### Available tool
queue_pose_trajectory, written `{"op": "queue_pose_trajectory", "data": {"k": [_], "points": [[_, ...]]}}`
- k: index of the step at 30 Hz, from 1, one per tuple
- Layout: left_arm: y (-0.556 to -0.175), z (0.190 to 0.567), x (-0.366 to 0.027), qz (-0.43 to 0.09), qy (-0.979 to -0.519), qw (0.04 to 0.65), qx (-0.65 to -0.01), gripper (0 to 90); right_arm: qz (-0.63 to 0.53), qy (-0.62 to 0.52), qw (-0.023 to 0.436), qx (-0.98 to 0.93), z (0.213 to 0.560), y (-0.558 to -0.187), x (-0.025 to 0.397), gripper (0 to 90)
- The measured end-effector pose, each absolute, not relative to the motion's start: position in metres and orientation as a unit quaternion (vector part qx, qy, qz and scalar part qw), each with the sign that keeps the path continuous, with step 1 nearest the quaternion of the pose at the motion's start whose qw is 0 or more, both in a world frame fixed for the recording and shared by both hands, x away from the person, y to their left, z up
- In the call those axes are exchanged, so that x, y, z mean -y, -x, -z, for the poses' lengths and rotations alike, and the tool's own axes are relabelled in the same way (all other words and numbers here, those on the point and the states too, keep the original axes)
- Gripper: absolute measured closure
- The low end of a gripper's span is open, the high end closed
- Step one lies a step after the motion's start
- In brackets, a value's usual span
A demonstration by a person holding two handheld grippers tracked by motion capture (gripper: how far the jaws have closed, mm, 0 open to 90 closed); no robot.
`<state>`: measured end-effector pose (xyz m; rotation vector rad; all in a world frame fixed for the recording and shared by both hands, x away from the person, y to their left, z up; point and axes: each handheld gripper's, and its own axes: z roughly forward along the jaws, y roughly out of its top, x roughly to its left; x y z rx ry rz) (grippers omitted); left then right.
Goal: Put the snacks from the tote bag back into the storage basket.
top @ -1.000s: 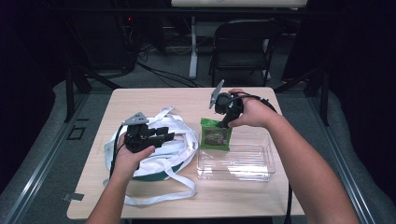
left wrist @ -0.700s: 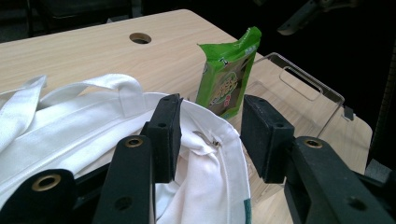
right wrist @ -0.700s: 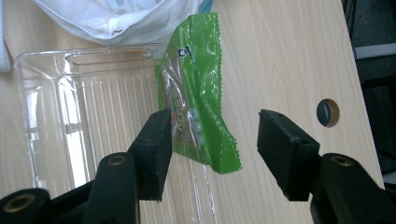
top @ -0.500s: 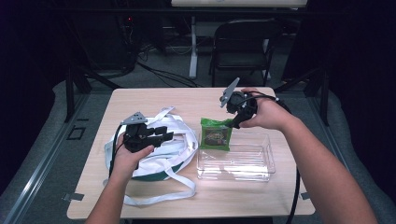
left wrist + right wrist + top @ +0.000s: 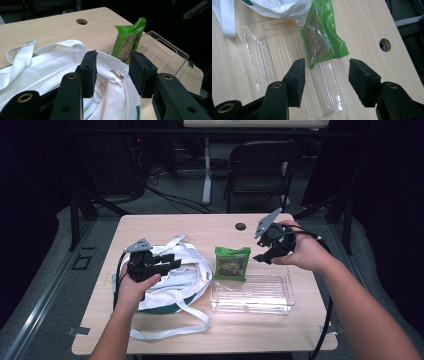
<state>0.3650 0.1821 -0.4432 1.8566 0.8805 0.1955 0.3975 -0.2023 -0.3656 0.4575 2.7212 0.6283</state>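
1. High view: green snack packet (image 5: 232, 263) leans on the far rim of the clear tray (image 5: 252, 294), beside the white bag (image 5: 172, 275) on the counter (image 5: 200, 227).
2. Right hand-held gripper (image 5: 264, 256) hangs wide open, empty; left hand-held gripper (image 5: 162, 263) is open over the bag, holding nothing.
3. Risk: a nudge could tip the packet off the rim.
4. Packet print is too blurry to read.

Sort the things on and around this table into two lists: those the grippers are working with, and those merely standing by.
In the job:
- green foil snack packet, leaning on the tray's rim
- clear plastic rectangular tray
- white cloth tote bag, under the left gripper
- right gripper, open beside the packet

Standing by:
- black folding chair
- round cable hole in the wooden tabletop
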Motion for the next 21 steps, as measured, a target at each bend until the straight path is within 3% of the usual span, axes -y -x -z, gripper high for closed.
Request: {"op": "queue_pose_trajectory", "data": {"k": [7,21], "points": [[-0.365,0.444,-0.184,-0.083,-0.769,0.513,-0.372,58.1,-0.257,-0.191,0.155,-0.934,0.366,-0.377,0.215,47.5],[-0.366,0.446,-0.184,-0.082,-0.77,0.51,-0.374,58.2,-0.312,-0.252,0.166,-0.901,0.398,-0.333,0.229,48.3]]}}
